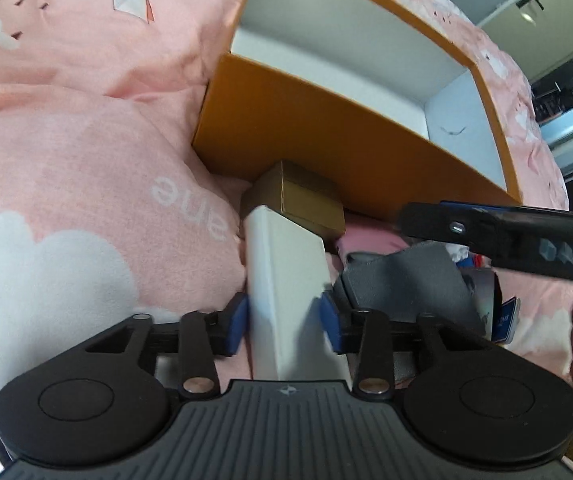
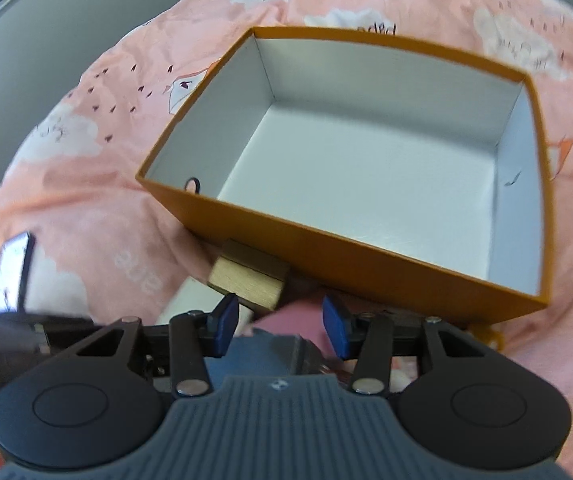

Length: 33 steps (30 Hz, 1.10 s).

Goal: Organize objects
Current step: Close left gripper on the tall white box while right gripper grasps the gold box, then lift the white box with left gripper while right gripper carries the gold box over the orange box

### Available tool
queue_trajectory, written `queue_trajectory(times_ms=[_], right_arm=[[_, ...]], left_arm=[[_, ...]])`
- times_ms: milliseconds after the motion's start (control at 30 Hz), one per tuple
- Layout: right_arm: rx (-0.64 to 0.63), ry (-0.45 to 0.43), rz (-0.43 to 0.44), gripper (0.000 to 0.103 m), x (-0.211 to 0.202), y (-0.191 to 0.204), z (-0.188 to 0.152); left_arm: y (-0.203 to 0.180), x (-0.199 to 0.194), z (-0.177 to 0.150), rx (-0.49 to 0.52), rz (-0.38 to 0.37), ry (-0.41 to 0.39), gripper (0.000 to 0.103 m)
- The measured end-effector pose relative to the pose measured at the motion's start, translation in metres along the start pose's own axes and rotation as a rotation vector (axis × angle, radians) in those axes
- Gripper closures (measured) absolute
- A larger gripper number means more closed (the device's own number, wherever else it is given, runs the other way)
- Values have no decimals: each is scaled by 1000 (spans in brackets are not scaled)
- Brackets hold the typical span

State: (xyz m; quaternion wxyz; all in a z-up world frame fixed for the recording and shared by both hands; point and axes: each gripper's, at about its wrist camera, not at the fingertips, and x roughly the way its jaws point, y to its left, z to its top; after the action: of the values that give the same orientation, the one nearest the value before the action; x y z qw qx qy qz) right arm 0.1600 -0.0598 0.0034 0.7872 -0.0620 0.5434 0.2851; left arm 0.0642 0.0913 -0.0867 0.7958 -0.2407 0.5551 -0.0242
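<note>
Nearest my left camera, the left tongs (image 1: 285, 316) pinch a tall white rectangular carton (image 1: 286, 280), blue pads (image 1: 235, 322) pressed flat to its two sides. The carton is plain, smooth and matte, with softly rounded edges, and stands tilted just in front of the open orange cardboard box with a white lining (image 1: 298, 128). Its far top end touches a small gold-brown cardboard box (image 1: 306, 200) that sits against the orange box's near wall. To the carton's right I see a grey moulded piece (image 1: 402, 280) lying on the pink printed bedspread (image 1: 66, 140), and beyond it some blurred packets I cannot identify.

My right tongs (image 2: 280, 326) are spread, with nothing between the pads, hovering just before the orange box's near wall (image 2: 366, 256). The gold box (image 2: 250, 280) shows just ahead of the left pad. The orange box's interior looks bare and white, resting on the bedspread (image 2: 86, 208).
</note>
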Motion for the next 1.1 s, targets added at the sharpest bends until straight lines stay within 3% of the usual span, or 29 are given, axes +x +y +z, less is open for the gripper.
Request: queue_trajectory(times_ms=[133,233,333,667,900,1100], right_arm=[[33,39,31,51,14,4,9],[53,72,43,50,24,4,14],[94,95,55,48,30,-1,17],[164,124,75,41,48,-6,23],[223,128,70,38,63,-4,24],[226,141,52,36,75,2,29]], left_arm=[[-7,-16,-3,28,4,-48,72],[-3,-19,1,-2,-28,-40,73],[6,-8,4,-64,-29,-1,70],[3,6,6,-61,0,23,64],[-22,-24,-1,65,95,-108,71],[-12,-51,8,61,157,-199,71]])
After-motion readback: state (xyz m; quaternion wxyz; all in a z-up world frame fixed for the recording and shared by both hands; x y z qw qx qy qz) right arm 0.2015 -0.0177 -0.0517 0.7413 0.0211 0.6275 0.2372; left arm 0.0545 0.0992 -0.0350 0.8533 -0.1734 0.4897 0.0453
